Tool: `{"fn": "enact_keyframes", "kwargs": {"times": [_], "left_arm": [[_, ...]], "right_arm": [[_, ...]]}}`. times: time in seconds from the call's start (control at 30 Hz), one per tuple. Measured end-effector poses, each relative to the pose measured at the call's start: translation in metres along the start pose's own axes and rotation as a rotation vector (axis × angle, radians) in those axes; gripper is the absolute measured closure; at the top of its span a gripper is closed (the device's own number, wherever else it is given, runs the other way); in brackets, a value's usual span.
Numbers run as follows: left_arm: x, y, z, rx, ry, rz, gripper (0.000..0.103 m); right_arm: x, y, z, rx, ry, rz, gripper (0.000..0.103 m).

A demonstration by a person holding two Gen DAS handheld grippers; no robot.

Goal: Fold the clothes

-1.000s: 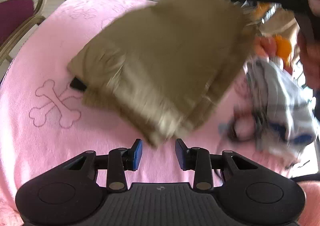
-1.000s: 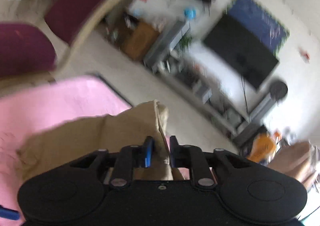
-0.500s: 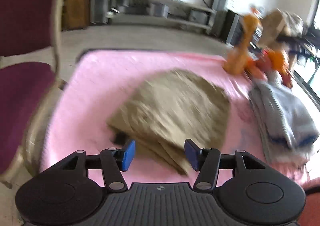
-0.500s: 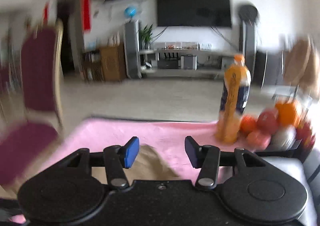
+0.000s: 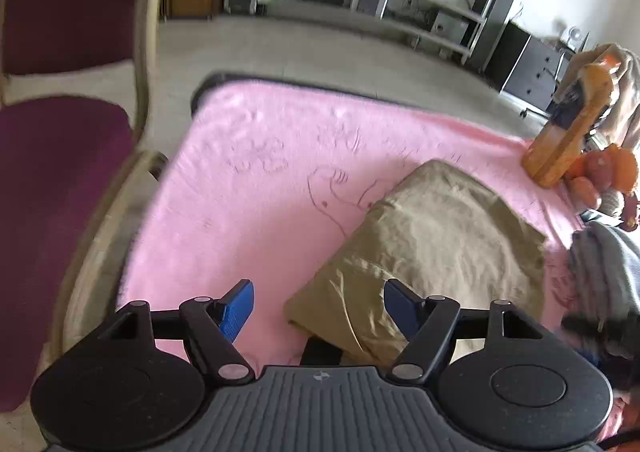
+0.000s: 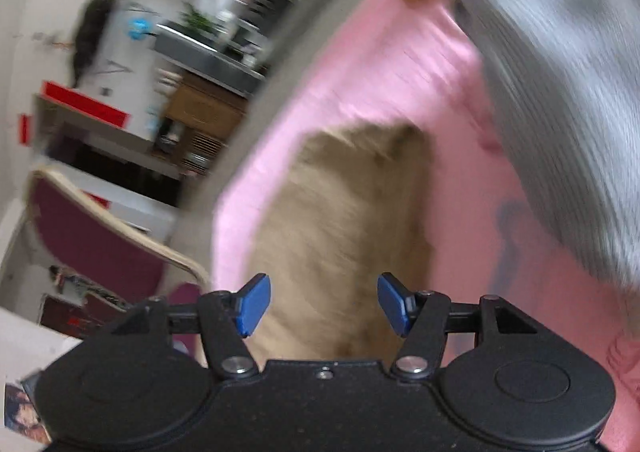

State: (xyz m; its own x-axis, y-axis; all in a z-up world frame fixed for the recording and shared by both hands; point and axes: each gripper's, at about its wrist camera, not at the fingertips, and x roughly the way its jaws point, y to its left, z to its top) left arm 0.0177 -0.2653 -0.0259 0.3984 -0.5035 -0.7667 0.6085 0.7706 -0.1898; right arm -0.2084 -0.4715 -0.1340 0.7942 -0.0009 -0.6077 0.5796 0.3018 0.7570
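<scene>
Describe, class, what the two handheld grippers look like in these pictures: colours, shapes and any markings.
Both look alike. The left gripper has a black body with a ribbed grey top plate bearing a small round emblem, two round black discs at its sides, silver pivot screws and angled black fingers tipped with blue pads. The right gripper has a speckled black body and matching blue pads.

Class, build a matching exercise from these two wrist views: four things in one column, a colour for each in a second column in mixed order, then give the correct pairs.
Things:
1. folded garment
2. blanket
3. chair seat
4. bottle

Colours:
A. orange
B. pink
C. tan
D. dark maroon

Pairs: 1-C, 2-B, 3-D, 4-A
</scene>
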Motion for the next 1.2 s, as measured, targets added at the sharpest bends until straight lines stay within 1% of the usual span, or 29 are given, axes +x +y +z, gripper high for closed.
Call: {"fn": "enact_keyframes", "kwargs": {"times": [0.1, 0.17, 0.2, 0.27, 0.33, 0.37, 0.43, 0.53, 0.63, 0.67, 0.7, 0.77, 0.83, 0.9, 0.93, 0.97, 1.0, 1.03, 1.1, 1.13, 1.2], "left_arm": [[0.028, 0.008, 0.007, -0.021, 0.039, 0.000, 0.032], [0.040, 0.013, 0.011, -0.032, 0.053, -0.003, 0.032], [0.044, 0.014, 0.014, -0.037, 0.058, -0.017, 0.032], [0.053, 0.016, 0.018, -0.035, 0.071, -0.065, 0.032], [0.062, 0.016, 0.022, -0.031, 0.088, -0.107, 0.027], [0.067, 0.016, 0.023, -0.028, 0.099, -0.124, 0.026], [0.076, 0.015, 0.023, -0.018, 0.120, -0.155, 0.026], [0.090, 0.015, 0.024, -0.041, 0.145, -0.213, 0.026], [0.101, 0.013, 0.020, -0.071, 0.201, -0.314, 0.029], [0.099, 0.009, 0.018, -0.051, 0.198, -0.313, 0.029], [0.097, 0.004, 0.016, -0.030, 0.196, -0.311, 0.031], [0.093, -0.006, 0.013, 0.011, 0.190, -0.309, 0.039], [0.087, -0.009, 0.011, 0.002, 0.187, -0.306, 0.056], [0.080, -0.013, 0.010, -0.001, 0.178, -0.290, 0.065], [0.076, -0.015, 0.010, -0.001, 0.172, -0.280, 0.068], [0.072, -0.017, 0.009, 0.000, 0.169, -0.269, 0.069], [0.067, -0.020, 0.008, -0.001, 0.168, -0.258, 0.072], [0.060, -0.022, 0.006, -0.005, 0.171, -0.249, 0.074], [0.044, -0.024, 0.000, -0.032, 0.193, -0.254, 0.078], [0.036, -0.025, -0.005, -0.047, 0.196, -0.266, 0.079], [0.017, -0.034, -0.029, -0.056, 0.198, -0.296, 0.078]], "right_arm": [[0.007, -0.010, -0.006, 0.025, 0.032, -0.037, 0.047], [0.008, -0.011, -0.008, 0.019, 0.035, -0.043, 0.049], [0.011, -0.011, -0.009, 0.020, 0.041, -0.039, 0.050], [0.017, -0.012, -0.013, 0.042, 0.070, -0.017, 0.053], [0.025, -0.012, -0.016, 0.038, 0.086, -0.015, 0.053], [0.029, -0.012, -0.017, 0.034, 0.094, -0.016, 0.053], [0.029, -0.013, -0.018, 0.041, 0.090, 0.002, 0.053], [0.030, -0.016, -0.017, 0.063, 0.079, 0.034, 0.053], [0.032, -0.019, -0.017, 0.078, 0.067, 0.055, 0.053], [0.033, -0.019, -0.017, 0.071, 0.061, 0.060, 0.053], [0.034, -0.020, -0.017, 0.063, 0.054, 0.065, 0.054], [0.036, -0.020, -0.017, 0.048, 0.041, 0.077, 0.054], [0.031, -0.012, -0.016, 0.008, 0.023, 0.064, 0.058], [0.025, -0.003, -0.014, -0.035, 0.004, 0.048, 0.084], [0.022, 0.002, -0.013, -0.057, -0.005, 0.040, 0.087], [0.019, 0.006, -0.013, -0.079, -0.014, 0.032, 0.092], [0.016, 0.011, -0.012, -0.101, -0.023, 0.024, 0.094], [0.013, 0.015, -0.011, -0.123, -0.033, 0.016, 0.095], [0.007, 0.025, -0.010, -0.166, -0.051, 0.000, 0.095], [0.004, 0.029, -0.009, -0.188, -0.060, -0.008, 0.095], [-0.014, 0.043, -0.005, -0.289, -0.066, -0.006, 0.096]]}}
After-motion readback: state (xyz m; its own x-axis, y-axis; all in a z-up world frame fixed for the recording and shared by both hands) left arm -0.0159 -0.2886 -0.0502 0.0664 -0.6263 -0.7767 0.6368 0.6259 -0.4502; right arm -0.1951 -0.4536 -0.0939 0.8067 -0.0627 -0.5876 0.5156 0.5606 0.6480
